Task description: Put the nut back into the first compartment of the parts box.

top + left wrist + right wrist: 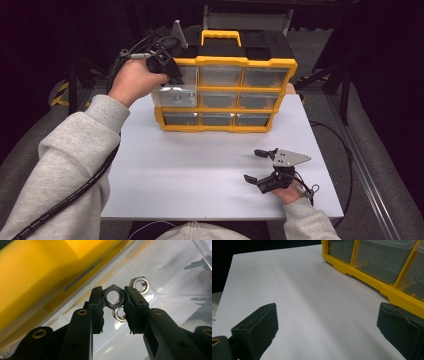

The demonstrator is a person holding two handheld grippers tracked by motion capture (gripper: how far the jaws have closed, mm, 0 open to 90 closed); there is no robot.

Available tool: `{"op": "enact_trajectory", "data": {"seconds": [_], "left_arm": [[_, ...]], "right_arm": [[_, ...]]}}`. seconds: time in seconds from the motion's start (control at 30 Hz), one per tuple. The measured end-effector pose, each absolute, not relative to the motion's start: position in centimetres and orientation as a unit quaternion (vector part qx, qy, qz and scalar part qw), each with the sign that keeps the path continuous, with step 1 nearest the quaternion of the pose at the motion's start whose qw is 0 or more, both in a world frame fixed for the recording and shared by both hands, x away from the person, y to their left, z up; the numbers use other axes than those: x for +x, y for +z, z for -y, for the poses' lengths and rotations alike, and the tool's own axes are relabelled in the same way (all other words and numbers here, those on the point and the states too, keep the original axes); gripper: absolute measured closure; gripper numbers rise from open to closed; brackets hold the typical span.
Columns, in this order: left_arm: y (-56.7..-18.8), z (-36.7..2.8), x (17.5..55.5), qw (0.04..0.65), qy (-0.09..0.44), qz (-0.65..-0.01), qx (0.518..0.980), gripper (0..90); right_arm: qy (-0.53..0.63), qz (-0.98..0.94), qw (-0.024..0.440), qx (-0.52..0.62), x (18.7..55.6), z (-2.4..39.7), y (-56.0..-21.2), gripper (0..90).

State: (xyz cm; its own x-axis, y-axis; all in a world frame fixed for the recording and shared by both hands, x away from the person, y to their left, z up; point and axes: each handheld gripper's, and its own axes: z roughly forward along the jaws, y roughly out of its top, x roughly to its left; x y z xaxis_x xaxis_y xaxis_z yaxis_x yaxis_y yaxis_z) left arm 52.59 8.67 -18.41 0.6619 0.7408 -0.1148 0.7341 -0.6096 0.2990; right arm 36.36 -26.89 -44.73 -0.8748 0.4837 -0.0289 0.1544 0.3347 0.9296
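Note:
A yellow organizer (227, 95) with clear drawers stands at the back of the white table (200, 165). Its middle-left drawer (175, 96) is pulled out. My left gripper (172, 75) reaches down into that drawer. In the left gripper view my left gripper (114, 298) is shut on a steel hex nut (114, 296), pinched by its flats between both pads. Two more nuts lie on the drawer floor, one (141, 285) to the right and one (119, 314) just below the held nut. My right gripper (257, 166) rests on the table at the front right, open, with nothing between its fingers (259, 327).
The organizer's yellow frame (372, 282) and its lower drawers lie ahead of the right gripper. Its yellow carry handle (220, 36) sits on top at the back. Black cables (75, 195) trail along the left arm. Dark floor surrounds the table.

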Motion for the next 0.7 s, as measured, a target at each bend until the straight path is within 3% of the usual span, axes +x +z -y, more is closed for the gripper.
{"op": "enact_trajectory", "data": {"seconds": [0.17,0.27,0.43,0.6,0.7], "left_arm": [[-18.4,-8.6,52.6,0.158,0.007,-0.410,0.898,68.8],[-18.3,-8.7,52.5,0.163,0.014,-0.409,0.898,61.6],[-17.9,-9.1,52.0,0.176,0.024,-0.404,0.897,59.7],[-16.8,-9.9,50.6,0.208,0.049,-0.388,0.896,52.1],[-15.9,-10.7,49.4,0.240,0.088,-0.353,0.900,41.2]], "right_arm": [[0.540,-0.803,0.152,0.199,36.3,26.9,-44.7,4.1],[0.541,-0.803,0.153,0.199,36.3,26.9,-44.7,4.1],[0.541,-0.803,0.153,0.199,36.3,26.9,-44.7,4.1],[0.543,-0.801,0.154,0.200,36.3,26.9,-44.7,4.1],[0.543,-0.801,0.156,0.200,36.3,26.9,-44.6,4.1]]}}
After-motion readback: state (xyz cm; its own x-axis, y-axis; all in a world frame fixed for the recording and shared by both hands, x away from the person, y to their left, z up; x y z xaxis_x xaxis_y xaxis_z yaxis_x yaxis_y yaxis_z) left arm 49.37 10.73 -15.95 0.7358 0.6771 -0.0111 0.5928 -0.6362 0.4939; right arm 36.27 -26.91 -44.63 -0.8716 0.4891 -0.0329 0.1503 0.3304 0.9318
